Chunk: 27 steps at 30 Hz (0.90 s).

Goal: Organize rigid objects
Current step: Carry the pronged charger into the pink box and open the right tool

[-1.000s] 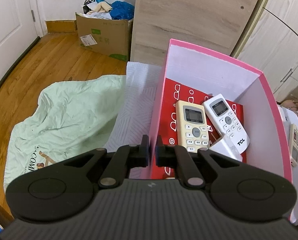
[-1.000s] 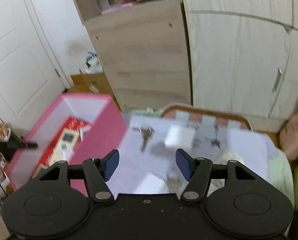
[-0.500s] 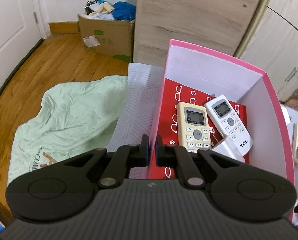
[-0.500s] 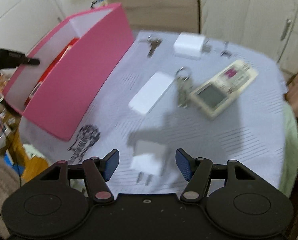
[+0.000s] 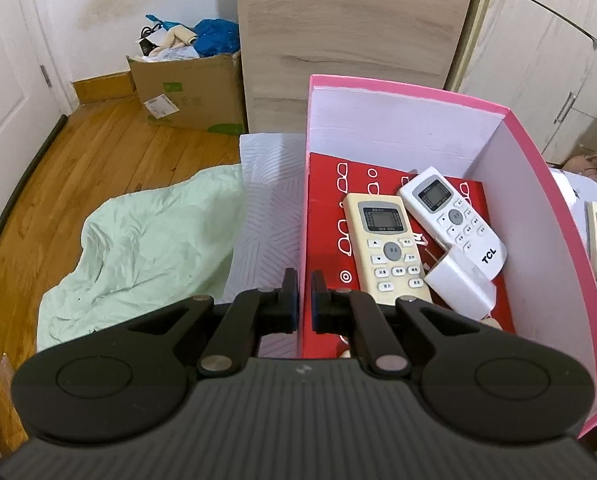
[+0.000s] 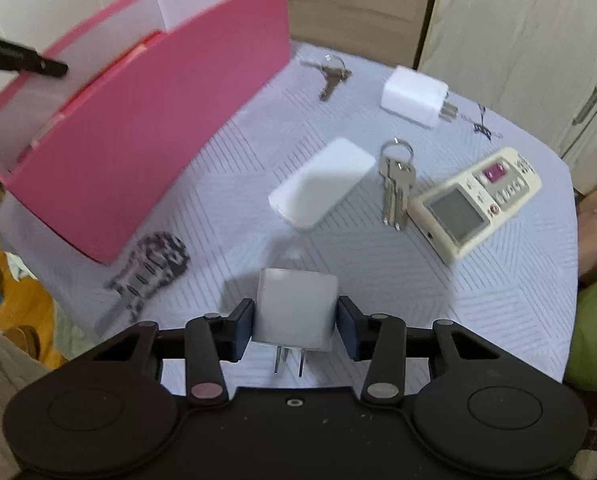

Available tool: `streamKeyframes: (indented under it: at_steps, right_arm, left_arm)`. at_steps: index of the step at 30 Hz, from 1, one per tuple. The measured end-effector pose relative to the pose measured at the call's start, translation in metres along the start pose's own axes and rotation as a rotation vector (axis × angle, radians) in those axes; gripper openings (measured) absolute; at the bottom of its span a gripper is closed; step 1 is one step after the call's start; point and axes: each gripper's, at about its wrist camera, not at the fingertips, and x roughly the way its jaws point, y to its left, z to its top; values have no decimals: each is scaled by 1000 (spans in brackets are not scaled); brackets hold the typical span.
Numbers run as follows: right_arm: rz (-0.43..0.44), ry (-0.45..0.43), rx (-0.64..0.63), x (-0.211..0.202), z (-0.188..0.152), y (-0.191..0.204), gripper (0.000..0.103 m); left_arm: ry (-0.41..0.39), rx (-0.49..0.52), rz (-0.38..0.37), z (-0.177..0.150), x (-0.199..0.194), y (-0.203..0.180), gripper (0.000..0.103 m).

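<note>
My left gripper is shut on the left wall of the pink box. Inside the box lie a cream remote, a white TCL remote and a white block on a red liner. My right gripper sits low over the table; its jaws are closing around a white charger plug, prongs toward the camera, and the right pad stands a sliver off it. Farther on the tablecloth lie a white flat case, a key bunch, a beige remote, a second charger and another key.
The pink box stands at the table's left side, with a black-and-white patterned object by its near corner. Beyond the table are a wooden cabinet panel, a cardboard box and a green cloth on the wooden floor.
My right gripper has dropped from high above the table down to the near charger plug, and its jaws have narrowed around it. The left gripper has stayed clamped on the box wall.
</note>
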Motion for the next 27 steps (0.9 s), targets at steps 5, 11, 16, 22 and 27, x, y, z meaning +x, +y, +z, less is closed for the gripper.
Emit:
streamKeyframes:
  at_steps: [5, 11, 16, 22, 27]
  right_arm:
    - [45, -93, 38, -19, 9, -1, 49]
    - [185, -241, 40, -51, 17, 12, 49]
    - [303, -299, 36, -73, 36, 32, 49]
    - [437, -246, -12, -77, 84, 82, 49]
    - [498, -99, 69, -26, 135, 115, 50]
  left_arm:
    - [-2, 6, 0, -1, -1, -1, 5]
    - [-1, 6, 0, -1, -1, -2, 5]
    - [-1, 5, -1, -1, -1, -2, 5]
    - [1, -17, -17, -1, -1, 2, 5]
    - [7, -49, -36, 1, -1, 7, 5]
